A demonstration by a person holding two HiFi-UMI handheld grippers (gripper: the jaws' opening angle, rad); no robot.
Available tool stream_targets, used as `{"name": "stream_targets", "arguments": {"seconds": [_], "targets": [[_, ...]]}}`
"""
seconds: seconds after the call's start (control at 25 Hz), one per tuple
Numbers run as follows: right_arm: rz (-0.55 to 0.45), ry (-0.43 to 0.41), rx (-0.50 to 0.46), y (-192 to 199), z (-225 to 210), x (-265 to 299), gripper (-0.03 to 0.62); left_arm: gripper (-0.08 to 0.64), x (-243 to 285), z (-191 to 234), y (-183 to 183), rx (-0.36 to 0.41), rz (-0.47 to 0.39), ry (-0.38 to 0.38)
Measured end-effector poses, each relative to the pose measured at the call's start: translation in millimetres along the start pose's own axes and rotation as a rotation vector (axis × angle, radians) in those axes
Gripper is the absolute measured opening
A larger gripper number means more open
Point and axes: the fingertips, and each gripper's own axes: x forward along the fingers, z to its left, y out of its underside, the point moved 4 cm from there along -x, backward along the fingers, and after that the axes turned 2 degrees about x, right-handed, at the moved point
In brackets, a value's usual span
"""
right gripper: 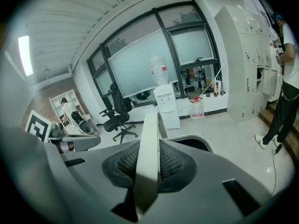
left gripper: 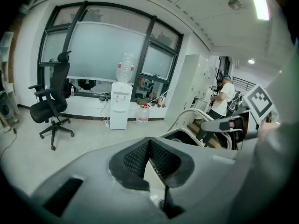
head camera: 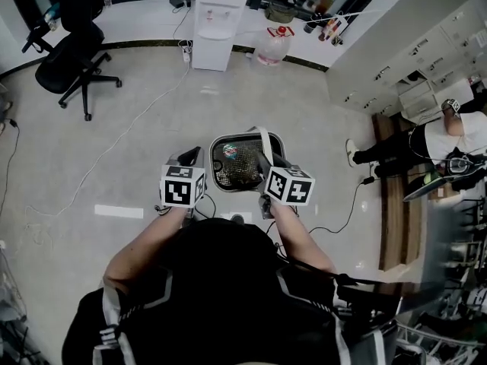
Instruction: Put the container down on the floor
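Observation:
A grey container [head camera: 245, 160] with a pale rim and dark contents hangs above the floor in front of me. Its white handle [head camera: 262, 139] arches over it. My right gripper [head camera: 266, 162] is shut on that handle; in the right gripper view the white handle [right gripper: 148, 157] runs between the pads of the right gripper [right gripper: 149, 146], with the container's rim [right gripper: 196, 141] behind. My left gripper [head camera: 190, 157] hovers just left of the container. In the left gripper view the left gripper [left gripper: 149, 141] has its tips together with nothing between them, and the container's rim [left gripper: 187, 133] lies to its right.
A black office chair [head camera: 72, 55] stands at the far left. A water dispenser [head camera: 217, 21] and a water bottle [head camera: 272, 46] stand by the far wall. A cable [head camera: 129, 124] crosses the pale floor. White cabinets [head camera: 411, 59] and a person [head camera: 449, 139] are at the right.

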Motion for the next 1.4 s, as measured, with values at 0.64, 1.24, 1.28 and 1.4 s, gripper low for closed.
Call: {"name": "stream_targets", "arguments": {"seconds": [0.64,1.24,1.28,1.4], "targets": [[-0.001,-0.032,0.002,-35,-1,55,0.066,0.005,46,37,-25,-0.027,0.038,-0.021],[0.020,-0.147,-0.029,-108,-67,123,0.066,0.005,140,36,-96,-0.029,0.059,-0.117],[0.019,-0.153,-0.031,-114,-73,126,0.066,0.005,146,35,-99,-0.028,0.064,-0.123],[0.018,-0.163,-0.031,-129,-90,136,0.066,0.005,165,31,-109,-0.024,0.081,-0.136]]}}
